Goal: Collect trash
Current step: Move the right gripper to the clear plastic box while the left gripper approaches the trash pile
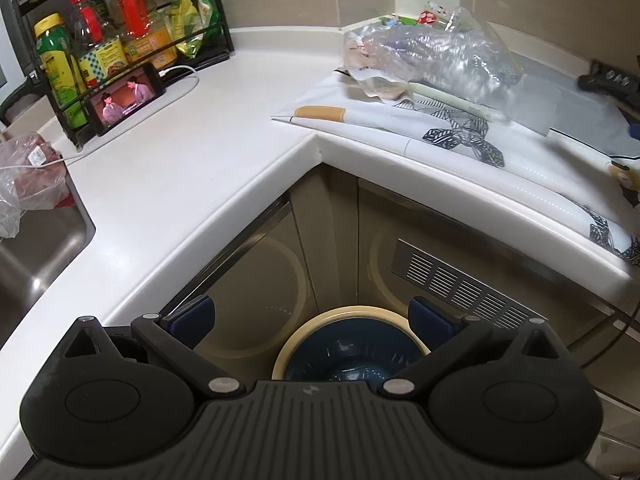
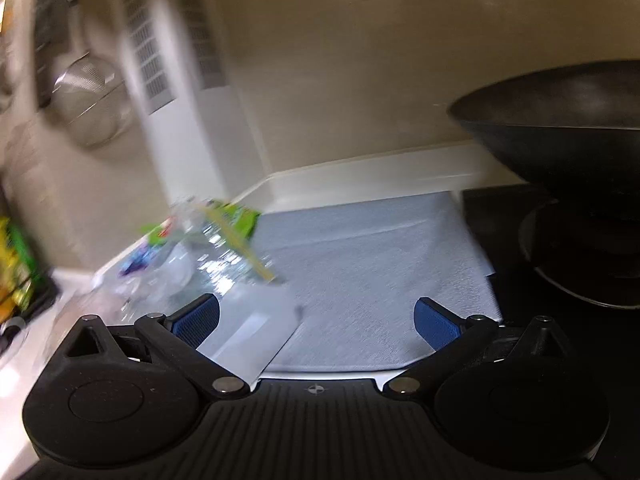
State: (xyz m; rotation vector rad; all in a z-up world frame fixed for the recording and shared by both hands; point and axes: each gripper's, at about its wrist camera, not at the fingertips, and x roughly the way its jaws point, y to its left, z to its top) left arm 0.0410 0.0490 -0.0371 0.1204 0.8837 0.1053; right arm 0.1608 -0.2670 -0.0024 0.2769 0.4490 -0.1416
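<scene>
A heap of crumpled clear plastic wrappers and packets (image 1: 424,56) lies on the counter's right wing, on a patterned mat. A round trash bin (image 1: 352,344) with a cream rim and dark blue liner stands on the floor in the cabinet corner. My left gripper (image 1: 312,320) is open and empty, held above the bin. In the blurred right wrist view the same plastic trash (image 2: 200,256) lies at the left on a grey mat (image 2: 360,272). My right gripper (image 2: 316,324) is open and empty, just right of the trash.
A black rack of bottles and jars (image 1: 104,40) and a phone playing video (image 1: 128,100) stand at the counter's back left. A sink (image 1: 36,260) with a plastic bag (image 1: 24,176) is at left. A black wok (image 2: 560,128) sits on the stove at right.
</scene>
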